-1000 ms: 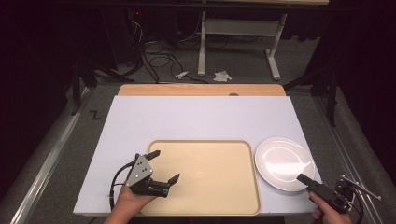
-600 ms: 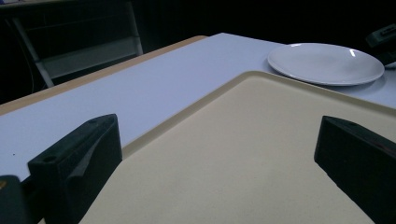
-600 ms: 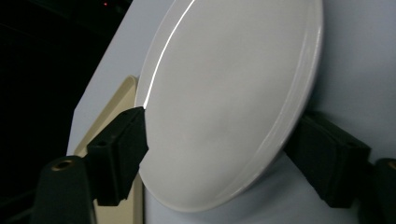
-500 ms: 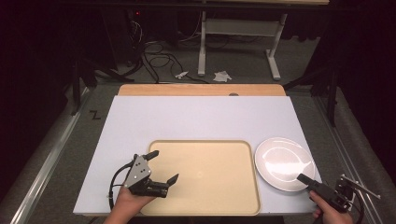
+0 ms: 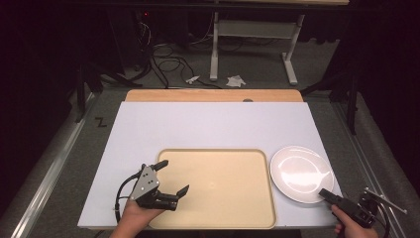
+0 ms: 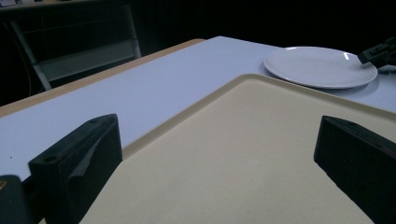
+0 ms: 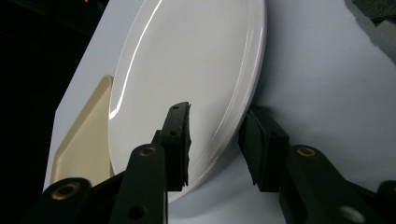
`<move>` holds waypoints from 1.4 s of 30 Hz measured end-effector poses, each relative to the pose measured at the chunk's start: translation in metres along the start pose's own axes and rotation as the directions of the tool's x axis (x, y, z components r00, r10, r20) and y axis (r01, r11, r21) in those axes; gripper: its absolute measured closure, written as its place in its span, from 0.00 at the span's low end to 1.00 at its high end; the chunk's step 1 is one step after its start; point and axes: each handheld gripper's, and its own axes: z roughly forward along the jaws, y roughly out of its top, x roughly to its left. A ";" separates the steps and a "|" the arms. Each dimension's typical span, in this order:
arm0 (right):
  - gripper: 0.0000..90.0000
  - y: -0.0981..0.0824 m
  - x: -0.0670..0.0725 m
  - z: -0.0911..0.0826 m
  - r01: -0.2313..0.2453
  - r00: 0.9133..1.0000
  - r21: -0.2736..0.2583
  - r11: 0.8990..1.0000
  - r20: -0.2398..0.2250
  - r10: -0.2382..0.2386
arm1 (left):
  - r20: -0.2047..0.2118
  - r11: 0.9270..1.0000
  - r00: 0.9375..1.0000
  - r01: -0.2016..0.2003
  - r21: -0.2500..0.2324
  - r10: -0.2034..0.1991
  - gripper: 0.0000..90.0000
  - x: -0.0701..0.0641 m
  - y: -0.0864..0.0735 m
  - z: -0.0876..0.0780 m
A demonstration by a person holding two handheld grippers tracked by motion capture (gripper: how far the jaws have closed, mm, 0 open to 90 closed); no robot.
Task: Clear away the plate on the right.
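A white plate (image 5: 301,173) lies on the white table top, right of a beige tray (image 5: 218,153). My right gripper (image 5: 324,192) is at the plate's near right edge. In the right gripper view its jaws straddle the plate (image 7: 187,60) rim, one over the dish, one outside the edge. The right gripper (image 7: 217,135) has just been closing on the rim, and a gap still shows at the pads. My left gripper (image 5: 174,176) hovers open over the tray's near left corner. Between the left gripper (image 6: 215,154) jaws there is only bare tray (image 6: 187,116). Farther off are the plate (image 6: 320,65) and the right gripper (image 6: 376,51).
The white table top (image 5: 208,124) has a wooden strip (image 5: 213,95) along its far edge. Beyond it stand a desk frame (image 5: 252,44) and cables on the floor. A sliver of the tray (image 7: 79,140) shows left of the plate in the right gripper view.
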 end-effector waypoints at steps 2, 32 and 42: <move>0.76 0.000 -0.003 0.000 -0.003 1.000 -0.002 1.000 -0.004 0.003 | 0.004 1.000 1.000 -0.001 0.002 0.001 0.02 0.000 0.000 0.000; 0.98 0.003 -0.005 -0.006 -0.106 0.992 -0.049 0.993 -0.072 0.103 | 0.011 1.000 1.000 -0.015 0.018 0.014 0.03 -0.002 -0.001 0.003; 0.99 0.004 -0.001 -0.009 -0.094 0.992 -0.083 0.992 -0.089 0.086 | 0.006 1.000 1.000 -0.017 0.016 0.017 0.03 -0.002 -0.001 0.003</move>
